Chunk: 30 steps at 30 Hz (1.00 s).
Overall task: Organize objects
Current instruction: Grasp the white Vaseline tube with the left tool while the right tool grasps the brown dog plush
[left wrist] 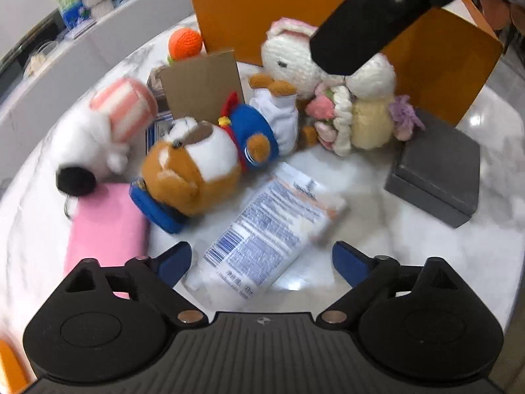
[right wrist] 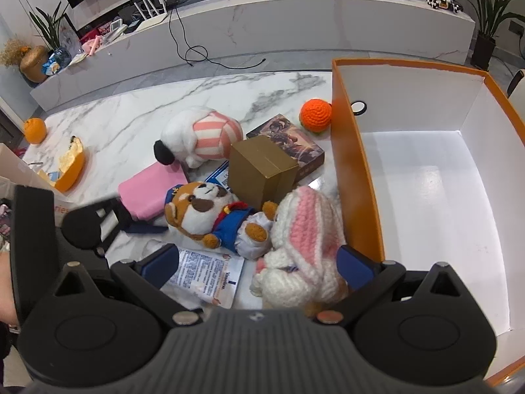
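Fingers spread wide on my left hand-held gripper (left wrist: 261, 262), which hovers empty over a flat printed packet (left wrist: 272, 226) lying on the marble surface (left wrist: 426, 256). My right hand-held gripper (right wrist: 257, 262) is equally agape, its blue pads flanking the crocheted rabbit (right wrist: 302, 249) that sits just beside the orange box (right wrist: 357, 177) wall. I judge the rabbit the step in hand: close gently across its yarn body, which should compress, then lift well above the wall before swinging into the white, bare interior. Beyond lie a plush dog in blue uniform (right wrist: 210, 210), soft and floppy, a pink pad (right wrist: 147, 193), a rigid brown carton (right wrist: 262, 167), a striped white plush (right wrist: 200, 138) and a crocheted orange ball (right wrist: 315, 114).
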Motion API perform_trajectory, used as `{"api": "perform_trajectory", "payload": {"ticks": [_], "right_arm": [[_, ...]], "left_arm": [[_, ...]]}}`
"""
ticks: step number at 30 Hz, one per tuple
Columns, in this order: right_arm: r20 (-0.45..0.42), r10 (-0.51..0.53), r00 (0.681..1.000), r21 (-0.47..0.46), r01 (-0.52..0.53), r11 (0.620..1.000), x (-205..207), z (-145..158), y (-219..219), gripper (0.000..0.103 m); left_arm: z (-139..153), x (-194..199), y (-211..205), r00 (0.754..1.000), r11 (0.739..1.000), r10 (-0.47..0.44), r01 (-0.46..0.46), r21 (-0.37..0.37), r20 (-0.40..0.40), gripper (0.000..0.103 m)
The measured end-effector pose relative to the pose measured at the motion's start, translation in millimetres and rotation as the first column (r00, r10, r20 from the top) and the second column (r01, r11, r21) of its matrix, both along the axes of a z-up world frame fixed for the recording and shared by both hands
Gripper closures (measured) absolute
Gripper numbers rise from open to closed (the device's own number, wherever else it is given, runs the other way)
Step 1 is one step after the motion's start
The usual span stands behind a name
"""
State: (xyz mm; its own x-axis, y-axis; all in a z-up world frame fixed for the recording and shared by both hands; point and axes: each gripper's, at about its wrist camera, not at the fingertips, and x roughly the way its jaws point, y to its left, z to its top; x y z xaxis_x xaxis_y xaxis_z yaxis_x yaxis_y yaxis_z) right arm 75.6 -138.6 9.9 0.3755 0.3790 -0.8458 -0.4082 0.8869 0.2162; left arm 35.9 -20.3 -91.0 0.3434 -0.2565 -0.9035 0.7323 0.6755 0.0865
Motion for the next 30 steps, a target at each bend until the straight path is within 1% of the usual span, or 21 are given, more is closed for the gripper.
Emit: {"api": "perform_trajectory", "payload": {"ticks": [1,2,4,5,6,9,11,14,16,17,18,19,20,21,22,24,25,26,27,28,30], "right_arm": [[-0.002,0.0,1.0,0.005,0.0,1.0,-0.4,0.6,-1.0,0.001],[-0.002,0.002,1.0,0.006,-0.002,1.0,-0.9,1.4,-1.9,0.001],[0.001,0.007,1.0,0.001,-0.007,1.0,-2.3,2.4,-1.9,0.001],[0.002,0.008,1.0,-0.001,-0.008,1.0,-3.1,2.6,-2.2,0.001],[0.002,0.008,1.0,-0.003,-0.008,1.0,-3.7,2.5,-2.0,0.001],[0.001,0.01,1.0,-0.008,-0.01,1.0,-4.4,1.5,-1.0,0.001],[0.0,0.013,1.0,-0.009,-0.013,1.0,-5.0,0.9,-1.0,0.001],[-0.001,0.015,1.0,-0.01,-0.015,1.0,-5.3,0.3,-2.3,0.001],[0.001,0.017,1.0,0.004,-0.017,1.0,-5.0,1.3,-2.7,0.001],[0.01,0.028,1.0,0.019,-0.028,0.999,-5.0,2.5,-2.1,0.001],[0.033,0.053,0.998,0.045,-0.055,0.997,-6.8,5.6,0.2,0.001],[0.069,0.092,0.993,0.068,-0.096,0.993,-9.6,9.2,4.0,0.002],[0.119,0.14,0.983,0.085,-0.151,0.985,-14.1,13.2,8.7,0.003],[0.19,0.201,0.961,0.089,-0.221,0.971,-20.6,16.8,15.4,0.005],[0.256,0.251,0.934,0.07,-0.276,0.958,-27.0,18.3,21.5,0.006],[0.361,0.334,0.871,-0.021,-0.35,0.936,-37.3,15.1,36.5,0.007],[0.39,0.378,0.84,-0.074,-0.38,0.922,-40.5,10.1,44.6,0.01],[0.395,0.406,0.824,-0.117,-0.393,0.912,-40.9,4.0,51.4,0.013],[0.38,0.423,0.823,-0.154,-0.394,0.906,-39.0,-3.1,58.0,0.021],[0.351,0.43,0.832,-0.176,-0.392,0.903,-34.9,-11.0,63.4,0.029],[0.289,0.426,0.857,-0.176,-0.39,0.904,-24.2,-24.5,68.6,0.035]], "left_arm": [[0.5,-3.8,0.2,1.0,1.0,0.011,-0.011,-0.007,0.003,0.0],[1.3,-8.7,-0.9,1.0,1.0,0.026,-0.026,-0.01,0.009,0.006],[1.9,-18.5,-2.7,0.998,0.998,0.062,-0.061,-0.025,0.022,0.024],[2.4,-23.3,-3.5,0.996,0.996,0.087,-0.086,-0.039,0.025,0.036],[2.4,-27.0,-3.9,0.992,0.991,0.12,-0.119,-0.056,0.023,0.042],[3.9,-29.6,-2.8,0.974,0.972,0.226,-0.224,-0.069,0.031,0.043],[4.7,-34.4,-2.0,0.955,0.954,0.295,-0.293,-0.058,0.025,0.044],[9.4,-50.1,-0.1,0.917,0.917,0.399,-0.399,-0.018,0.013,0.044],[12.1,-63.0,12.5,0.893,0.893,0.45,-0.45,-0.025,-0.003,0.044],[12.2,-71.9,17.2,0.878,0.877,0.479,-0.479,-0.036,-0.016,0.044],[11.2,-65.8,20.5,0.868,0.868,0.495,-0.496,-0.035,-0.018,0.044],[11.6,-72.3,23.8,0.858,0.857,0.513,-0.514,-0.035,-0.017,0.044],[11.7,-78.4,28.0,0.847,0.846,0.532,-0.532,-0.04,-0.018,0.044],[11.6,-83.6,32.8,0.837,0.835,0.547,-0.547,-0.053,-0.022,0.044],[11.1,-87.4,37.8,0.83,0.827,0.557,-0.557,-0.07,-0.03,0.044],[11.1,-91.0,45.0,0.824,0.819,0.566,-0.566,-0.091,-0.025,0.043],[11.1,-92.3,46.8,0.821,0.817,0.57,-0.569,-0.094,-0.016,0.043],[11.3,-93.4,49.7,0.818,0.813,0.575,-0.573,-0.102,-0.01,0.042],[11.1,-93.2,52.2,0.815,0.809,0.58,-0.577,-0.112,-0.011,0.041],[11.5,-95.5,54.5,0.811,0.804,0.585,-0.582,-0.122,-0.012,0.04],[15.2,-103.7,56.7,0.805,0.796,0.594,-0.588,-0.145,-0.006,0.039]]}}
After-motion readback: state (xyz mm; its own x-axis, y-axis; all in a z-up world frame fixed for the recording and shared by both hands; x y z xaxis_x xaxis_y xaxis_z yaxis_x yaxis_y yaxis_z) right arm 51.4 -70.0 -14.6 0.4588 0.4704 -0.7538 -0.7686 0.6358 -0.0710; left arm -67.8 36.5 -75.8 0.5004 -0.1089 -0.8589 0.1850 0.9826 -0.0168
